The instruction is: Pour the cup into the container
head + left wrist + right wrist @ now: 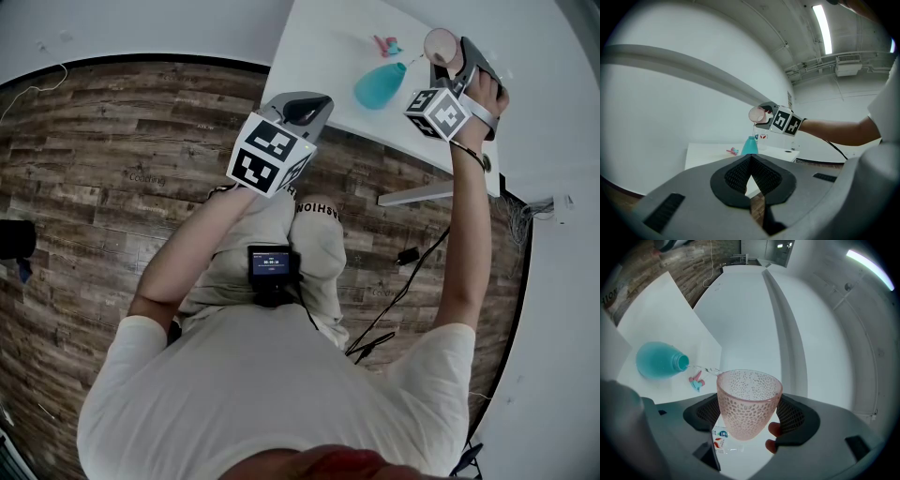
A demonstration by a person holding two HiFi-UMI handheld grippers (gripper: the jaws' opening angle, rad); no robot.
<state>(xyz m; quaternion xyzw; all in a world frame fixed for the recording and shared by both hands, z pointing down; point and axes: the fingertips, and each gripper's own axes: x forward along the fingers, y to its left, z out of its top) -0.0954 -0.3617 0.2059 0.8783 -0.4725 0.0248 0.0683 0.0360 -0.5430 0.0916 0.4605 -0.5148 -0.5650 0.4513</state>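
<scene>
Grips tipped pink cup (749, 397) in right tool (749, 417), trickling water (702, 367) into teal bottle (658, 361). Holds left tool (750, 177) pinched closed, empty.

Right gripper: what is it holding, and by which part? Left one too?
The right gripper grips the pink cup by its lower body, one pad on each side. The left gripper is shut and holds nothing.

A small pink-and-teal plastic object (386, 45) lies on the rectangular white table (323, 66). A thin black cable (405, 286) trails across the brown wood-plank floor (112, 159) beside it, and a long ceiling light (822, 28) glows overhead.
</scene>
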